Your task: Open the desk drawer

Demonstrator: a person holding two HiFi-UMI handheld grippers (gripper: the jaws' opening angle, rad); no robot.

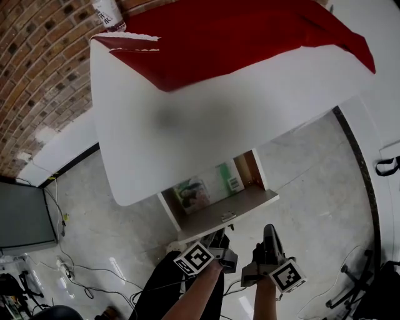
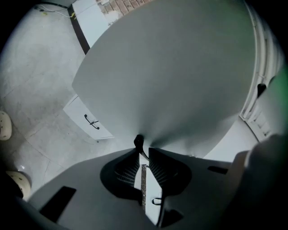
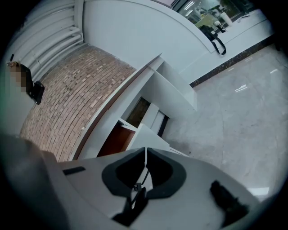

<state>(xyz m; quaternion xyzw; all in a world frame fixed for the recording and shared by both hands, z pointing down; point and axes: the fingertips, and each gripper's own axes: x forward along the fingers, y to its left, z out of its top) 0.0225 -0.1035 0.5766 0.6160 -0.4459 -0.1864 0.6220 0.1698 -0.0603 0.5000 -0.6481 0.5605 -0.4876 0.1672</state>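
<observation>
In the head view the white desk [image 1: 187, 125] has its drawer [image 1: 247, 201] pulled out toward me, with green packets inside and a small handle [image 1: 228, 217] on its front. My left gripper [image 1: 220, 239] hangs just below that front. In the left gripper view its jaws [image 2: 143, 150] stand a little apart, and the white front and the handle [image 2: 156, 201] show in the gap, untouched by the pads. My right gripper [image 1: 269, 237] is beside it to the right, away from the drawer. Its jaws [image 3: 145, 150] are closed together and hold nothing.
A red cloth [image 1: 237, 31] covers the desk's far side, with a bottle [image 1: 107, 14] at its corner. A brick wall [image 1: 37, 62] is on the left. A dark screen [image 1: 25, 215] and cables [image 1: 69, 269] lie on the floor at left. A chair base [image 1: 356, 281] is at right.
</observation>
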